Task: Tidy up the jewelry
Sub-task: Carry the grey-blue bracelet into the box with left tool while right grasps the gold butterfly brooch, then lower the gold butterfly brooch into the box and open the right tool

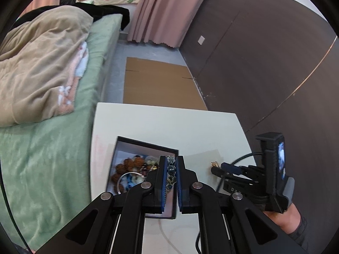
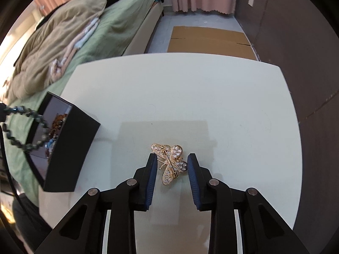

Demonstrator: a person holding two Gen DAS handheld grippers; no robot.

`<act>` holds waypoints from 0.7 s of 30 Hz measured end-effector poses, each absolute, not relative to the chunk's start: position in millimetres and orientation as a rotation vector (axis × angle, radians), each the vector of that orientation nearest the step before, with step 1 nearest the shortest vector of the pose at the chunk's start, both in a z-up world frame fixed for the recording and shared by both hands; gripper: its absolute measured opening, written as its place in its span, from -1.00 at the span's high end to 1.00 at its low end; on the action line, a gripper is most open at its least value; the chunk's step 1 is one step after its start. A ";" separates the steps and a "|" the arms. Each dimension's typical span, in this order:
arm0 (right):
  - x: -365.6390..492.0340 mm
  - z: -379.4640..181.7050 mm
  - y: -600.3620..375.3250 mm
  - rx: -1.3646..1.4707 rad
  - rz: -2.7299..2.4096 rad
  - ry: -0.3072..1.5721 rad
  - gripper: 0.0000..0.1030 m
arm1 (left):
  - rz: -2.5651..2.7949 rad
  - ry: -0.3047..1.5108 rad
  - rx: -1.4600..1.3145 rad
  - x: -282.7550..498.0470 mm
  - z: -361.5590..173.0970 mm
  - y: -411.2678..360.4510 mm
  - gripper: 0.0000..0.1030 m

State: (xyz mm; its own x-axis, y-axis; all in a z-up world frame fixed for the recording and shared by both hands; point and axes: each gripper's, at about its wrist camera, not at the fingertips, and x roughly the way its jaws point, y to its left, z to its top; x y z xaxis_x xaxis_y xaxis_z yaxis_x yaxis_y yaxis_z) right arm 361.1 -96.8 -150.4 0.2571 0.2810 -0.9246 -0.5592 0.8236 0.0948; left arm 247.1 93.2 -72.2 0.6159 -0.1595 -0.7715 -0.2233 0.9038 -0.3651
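the left gripper [image 1: 171,167] is clamped on a beaded bracelet [image 1: 171,170]; the right gripper [image 2: 172,160], part open, straddles a light, rigid, delicate butterfly brooch [image 2: 170,162] without pinching: grip its wing edges.

One black box [image 2: 70,148] on one white table [image 2: 190,97], one gold butterfly brooch [image 2: 169,163], one dark beaded bracelet [image 2: 23,127], two grippers, left [image 1: 171,169] and right [image 2: 172,165], one flat cardboard sheet [image 2: 209,40], one bed [image 1: 53,148].
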 end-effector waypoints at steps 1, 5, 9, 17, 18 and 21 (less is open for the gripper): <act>360.3 -147.9 -99.7 -0.261 0.580 1.179 0.42 | 0.034 0.915 -0.459 249.1 -72.5 91.6 0.85; 356.0 -134.2 -111.1 -0.223 0.581 1.163 0.42 | 0.017 0.915 -0.446 257.2 -74.5 83.0 0.83; 351.9 -119.8 -117.9 -0.197 0.592 1.144 0.42 | 0.053 0.981 -0.451 262.6 -85.7 85.6 0.83; 340.9 -92.2 -101.4 -0.164 0.662 1.095 0.42 | 0.107 1.000 -0.517 246.4 -92.2 109.0 0.82; 338.7 -88.1 -96.4 -0.162 0.677 1.088 0.42 | 0.114 0.997 -0.522 243.4 -91.3 112.3 0.82; 333.1 -78.4 -84.0 -0.160 0.712 1.071 0.42 | 0.130 0.994 -0.532 236.5 -89.9 120.7 0.82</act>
